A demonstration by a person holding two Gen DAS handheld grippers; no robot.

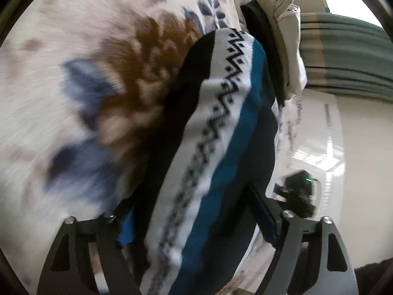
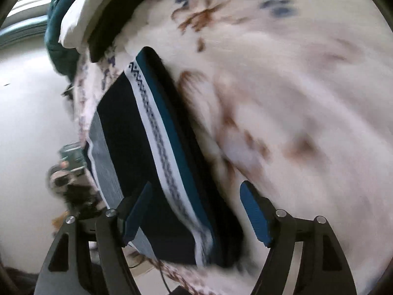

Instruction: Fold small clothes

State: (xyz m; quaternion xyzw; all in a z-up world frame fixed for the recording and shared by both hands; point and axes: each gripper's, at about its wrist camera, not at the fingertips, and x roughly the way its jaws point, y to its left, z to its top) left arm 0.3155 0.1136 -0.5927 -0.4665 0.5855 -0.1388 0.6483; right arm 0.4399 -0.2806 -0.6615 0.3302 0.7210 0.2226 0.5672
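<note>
A small knitted garment [image 1: 221,98] with black, white zigzag, teal and navy stripes lies folded on a floral blanket [image 1: 73,49]. In the left wrist view it fills the space between the wide-set jaws of my left gripper [image 1: 194,221] and covers most of the left pad; I see no pad pressing on it. In the right wrist view the garment [image 2: 127,132] lies flat near the blanket's [image 2: 294,98] edge. My right gripper [image 2: 196,213] stands open just over its near end, with the left fingertip [image 2: 137,211] above the navy part and the right one above the blanket.
Beige, black and teal clothes [image 1: 282,24] are stacked at the blanket's far edge, and the stack [image 2: 81,19] also shows in the right view. Pale floor [image 1: 356,147] lies beyond the edge. A black device with a green light [image 1: 297,194] sits beside the garment.
</note>
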